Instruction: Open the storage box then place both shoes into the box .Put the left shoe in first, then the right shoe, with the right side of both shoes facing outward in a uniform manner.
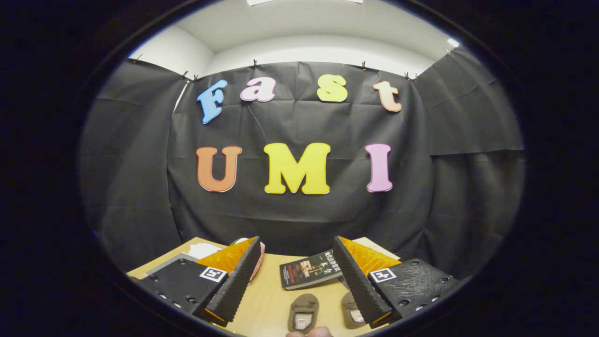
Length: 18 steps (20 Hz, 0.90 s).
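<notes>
Two brown shoes lie on the table (266, 299): one shoe (303, 312) sits between the fingers of the one gripper (296, 281), the other shoe (352, 311) partly behind one finger. One book (309, 270) lies beyond them. Behind the other finger there is perhaps one pink-and-green thing (259, 252), mostly hidden.

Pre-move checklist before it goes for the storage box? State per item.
1. Gripper open: ok, fingers spread wide, nothing between them.
2. Both shoes located: ok, one brown shoe lies on the table between the fingers, the second shoe is partly behind one finger.
3. Which shoe is left: cannot tell.
4. Storage box located, lid state: cannot tell.
5. Path ahead: not ok, a book lies just beyond the shoes.
6. Hand near the shoes: not ok, fingertips sit right beside them.
</notes>
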Motion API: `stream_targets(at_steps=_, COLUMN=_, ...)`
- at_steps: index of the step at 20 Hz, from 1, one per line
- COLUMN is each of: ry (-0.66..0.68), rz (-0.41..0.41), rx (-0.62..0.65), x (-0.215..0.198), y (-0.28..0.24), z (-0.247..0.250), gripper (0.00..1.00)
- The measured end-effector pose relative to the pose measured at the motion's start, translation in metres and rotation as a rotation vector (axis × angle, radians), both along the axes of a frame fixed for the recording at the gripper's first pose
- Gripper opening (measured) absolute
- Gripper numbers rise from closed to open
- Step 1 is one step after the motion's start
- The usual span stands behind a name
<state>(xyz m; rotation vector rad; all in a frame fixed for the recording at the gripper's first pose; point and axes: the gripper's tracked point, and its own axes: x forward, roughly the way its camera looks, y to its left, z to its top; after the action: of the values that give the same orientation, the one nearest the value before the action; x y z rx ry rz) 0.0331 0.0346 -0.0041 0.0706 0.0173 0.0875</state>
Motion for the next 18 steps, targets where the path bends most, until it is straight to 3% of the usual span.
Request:
stream_targets(at_steps=6, ry=0.068, rz=0.166, rx=0.026, x=0.015, y=0.061, z=-0.043, gripper=0.95)
stream_targets(at_steps=12, ry=0.214, rz=0.345, rx=0.101, x=0.024, y=0.136, z=-0.120, gripper=0.95)
stream_targets(at_steps=18, ry=0.381, rz=0.424, rx=0.210, x=0.024, y=0.188, z=-0.204, gripper=0.96)
